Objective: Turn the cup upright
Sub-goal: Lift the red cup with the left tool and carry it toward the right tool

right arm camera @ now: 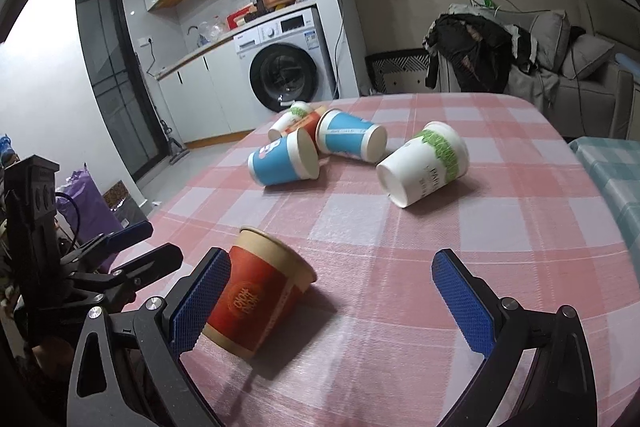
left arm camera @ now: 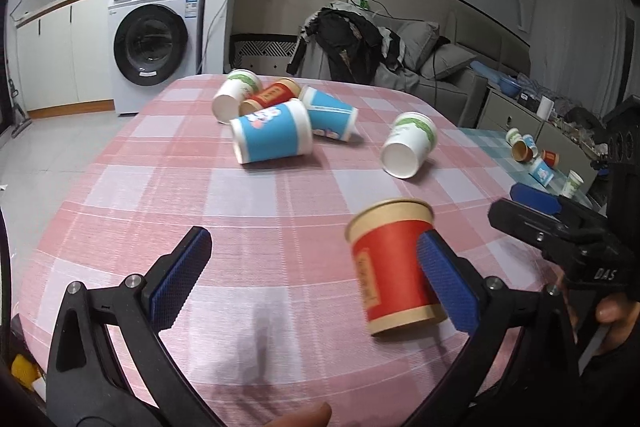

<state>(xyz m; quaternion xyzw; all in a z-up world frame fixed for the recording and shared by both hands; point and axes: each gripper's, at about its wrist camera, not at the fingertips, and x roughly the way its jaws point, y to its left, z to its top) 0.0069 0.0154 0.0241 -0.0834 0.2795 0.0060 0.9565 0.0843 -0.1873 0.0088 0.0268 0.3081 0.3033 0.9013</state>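
A red paper cup with tan bands (left arm camera: 390, 263) stands mouth up on the pink checked tablecloth (left arm camera: 280, 195), leaning slightly. It also shows in the right wrist view (right arm camera: 258, 291). My left gripper (left arm camera: 316, 255) is open; its right pad (left arm camera: 448, 279) is against the cup's side. My right gripper (right arm camera: 338, 287) is open; its left pad (right arm camera: 200, 303) is against the same cup. Several other cups lie on their sides farther back: a blue one (left arm camera: 274, 137), a second blue one (left arm camera: 330, 113), a white and green one (left arm camera: 408, 145), a red one (left arm camera: 270, 95).
The right gripper's body (left arm camera: 560, 231) shows at the right of the left wrist view, and the left gripper's (right arm camera: 100, 267) at the left of the right wrist view. A second table with a teal cloth (right arm camera: 612, 171) adjoins on the right. A washing machine (left arm camera: 156, 43) and a chair with clothes (left arm camera: 344, 43) stand beyond the table.
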